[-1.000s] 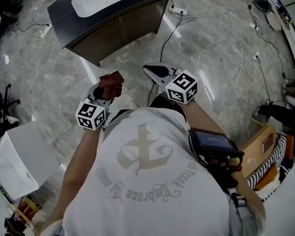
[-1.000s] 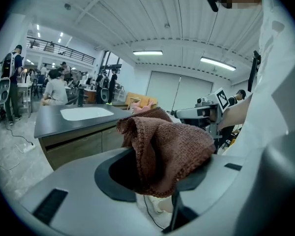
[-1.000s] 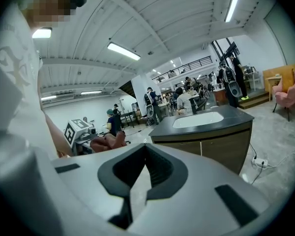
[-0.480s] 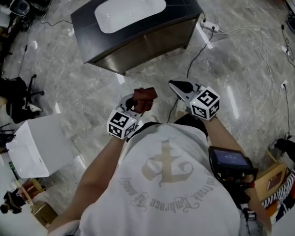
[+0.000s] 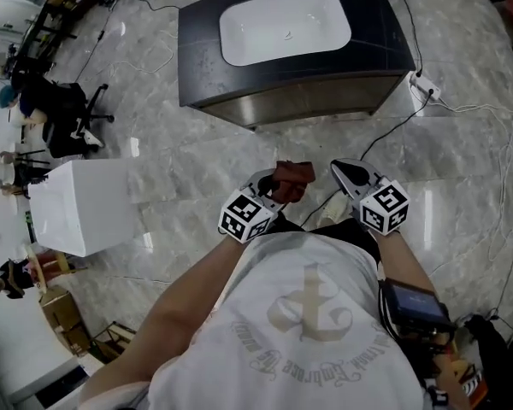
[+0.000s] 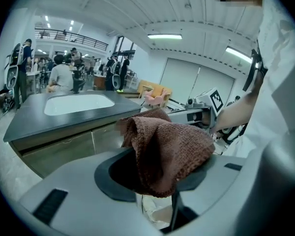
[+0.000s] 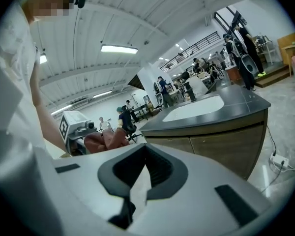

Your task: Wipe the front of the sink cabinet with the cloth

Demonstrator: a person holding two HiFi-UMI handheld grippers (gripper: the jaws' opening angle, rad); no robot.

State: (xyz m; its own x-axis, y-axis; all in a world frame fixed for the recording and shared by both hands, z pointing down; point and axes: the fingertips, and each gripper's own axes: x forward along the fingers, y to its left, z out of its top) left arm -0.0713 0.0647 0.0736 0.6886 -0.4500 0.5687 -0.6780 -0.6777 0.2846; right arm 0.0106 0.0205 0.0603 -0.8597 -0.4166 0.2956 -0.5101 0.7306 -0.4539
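The sink cabinet (image 5: pixel 312 108) stands ahead of me on the floor, with a dark top, a white basin (image 5: pixel 284 26) and a wood-coloured front. My left gripper (image 5: pixel 278 184) is held in front of my chest, shut on a bunched brown cloth (image 5: pixel 292 178). In the left gripper view the cloth (image 6: pixel 168 150) bulges up out of the jaws, with the cabinet front (image 6: pixel 64 149) beyond it at the left. My right gripper (image 5: pixel 349 174) hovers beside the left one, shut with nothing in it. In the right gripper view the cabinet front (image 7: pixel 221 146) stands apart from both grippers.
A white box (image 5: pixel 85 207) stands on the marble floor to my left. Cables (image 5: pixel 462 114) and a power strip (image 5: pixel 425 86) lie right of the cabinet. Office chairs and people (image 5: pixel 56 109) are at the far left.
The cabinet has shifted from the upper left to the top centre of the head view and looks nearer. Both grippers keep the same pose, the cloth still held in the left one.
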